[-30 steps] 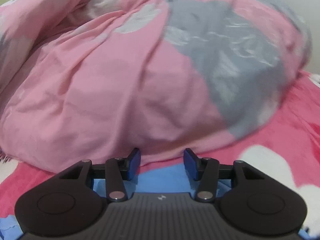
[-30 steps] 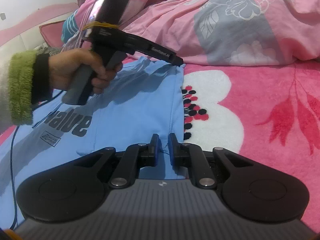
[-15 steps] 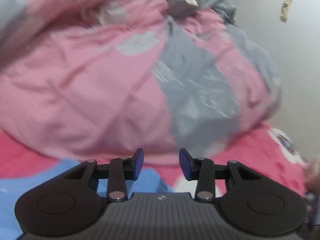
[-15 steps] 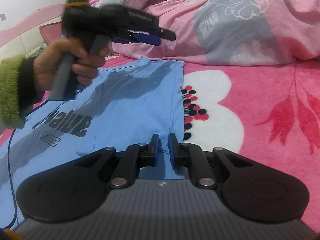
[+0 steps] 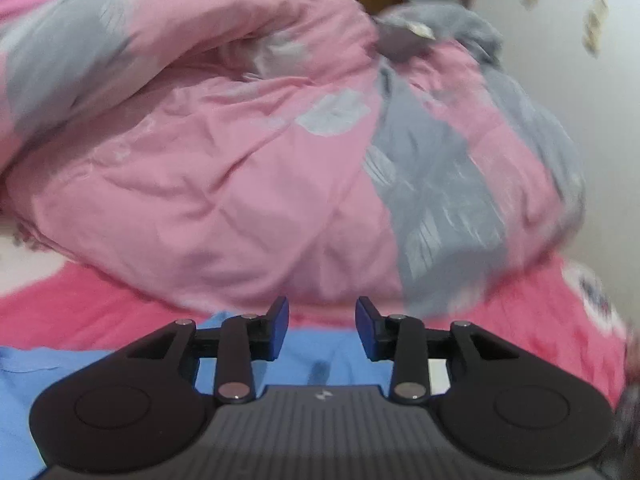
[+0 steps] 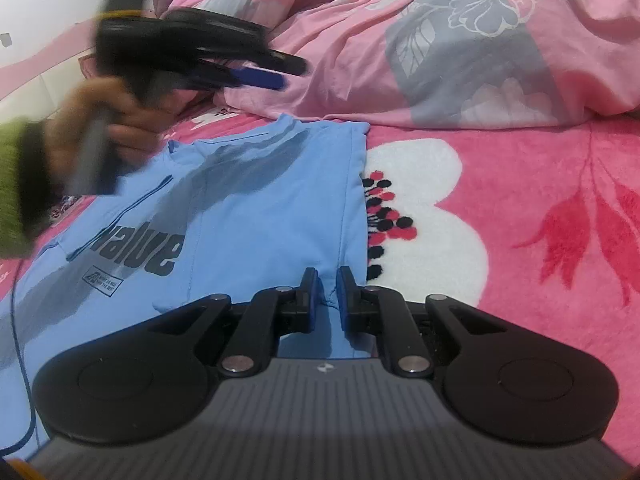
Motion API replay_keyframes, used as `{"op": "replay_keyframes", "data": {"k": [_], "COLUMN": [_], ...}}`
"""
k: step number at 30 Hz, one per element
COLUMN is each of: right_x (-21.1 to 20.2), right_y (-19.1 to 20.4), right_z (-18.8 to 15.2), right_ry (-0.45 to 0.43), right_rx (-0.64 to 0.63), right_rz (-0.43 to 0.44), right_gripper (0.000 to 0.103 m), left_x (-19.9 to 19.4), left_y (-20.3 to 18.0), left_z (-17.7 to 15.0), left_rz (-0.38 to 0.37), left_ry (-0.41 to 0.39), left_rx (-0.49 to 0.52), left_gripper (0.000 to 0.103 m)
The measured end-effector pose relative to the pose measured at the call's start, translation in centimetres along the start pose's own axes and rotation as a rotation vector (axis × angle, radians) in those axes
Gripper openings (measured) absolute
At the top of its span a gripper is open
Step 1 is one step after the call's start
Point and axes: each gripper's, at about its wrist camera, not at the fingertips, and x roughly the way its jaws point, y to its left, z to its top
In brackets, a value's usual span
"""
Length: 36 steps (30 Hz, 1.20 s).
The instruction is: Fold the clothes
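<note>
A light blue T-shirt with dark "value" lettering lies flat on the pink flowered blanket. My right gripper rests low at the shirt's near right edge, its fingers nearly together with a pucker of blue cloth pinched between them. My left gripper, held by a hand in a green cuff, hovers blurred above the shirt's far end. In the left wrist view the left gripper stands open with nothing between its fingers, and the shirt shows just below them.
A bunched pink and grey quilt fills the far side of the bed, close behind the shirt's far edge. A thin blue cable runs along the left. A pale wall stands at the right.
The left gripper has risen off the shirt's far end and swung over it, still open. The right gripper has stayed in place on the shirt's near edge.
</note>
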Motion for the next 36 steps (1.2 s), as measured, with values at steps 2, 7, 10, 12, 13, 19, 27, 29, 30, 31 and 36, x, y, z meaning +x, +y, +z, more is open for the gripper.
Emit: {"op": "replay_keyframes", "data": {"k": [2, 7, 10, 12, 13, 19, 27, 29, 30, 31, 36], "right_x": [0.0, -0.1, -0.1, -0.1, -0.1, -0.1, 0.1, 0.1, 0.1, 0.1, 0.1], "right_y": [0.0, -0.2, -0.4, -0.5, -0.5, -0.5, -0.7, -0.7, -0.7, -0.7, -0.5], "right_z": [0.0, 0.0, 0.0, -0.1, -0.1, -0.1, 0.0, 0.0, 0.0, 0.0, 0.0], "right_ry": [0.0, -0.002, -0.005, -0.006, -0.005, -0.005, -0.004, -0.004, -0.005, -0.005, -0.005], "right_rx": [0.001, 0.011, 0.022, 0.027, 0.028, 0.031, 0.034, 0.037, 0.038, 0.039, 0.026], "right_rz": [0.001, 0.008, 0.017, 0.021, 0.021, 0.023, 0.027, 0.029, 0.031, 0.031, 0.023], "right_gripper": [0.009, 0.009, 0.009, 0.009, 0.009, 0.009, 0.009, 0.009, 0.009, 0.009, 0.009], "left_x": [-0.5, -0.8, -2.2, -2.9, -3.1, -4.4, -6.5, -9.0, -10.4, -11.9, -22.0], "left_y": [0.0, 0.8, 3.4, 2.5, 1.5, -4.6, -12.2, -12.0, -12.1, -12.2, -10.7], "left_z": [-1.5, -5.6, -7.1, -8.0, -8.5, -11.7, -15.7, -15.9, -15.9, -16.0, -16.9], "left_rz": [0.006, 0.04, 0.127, 0.138, 0.135, 0.114, 0.08, 0.058, 0.054, 0.068, 0.204], "left_ry": [0.046, 0.164, 0.169, 0.157, 0.154, 0.137, 0.119, 0.151, 0.163, 0.17, 0.199], "left_rx": [0.017, 0.008, -0.034, 0.035, 0.088, 0.409, 0.807, 0.772, 0.756, 0.742, 0.52], "left_gripper": [0.037, 0.037, 0.028, 0.032, 0.032, 0.039, 0.03, 0.038, 0.039, 0.04, 0.041]}}
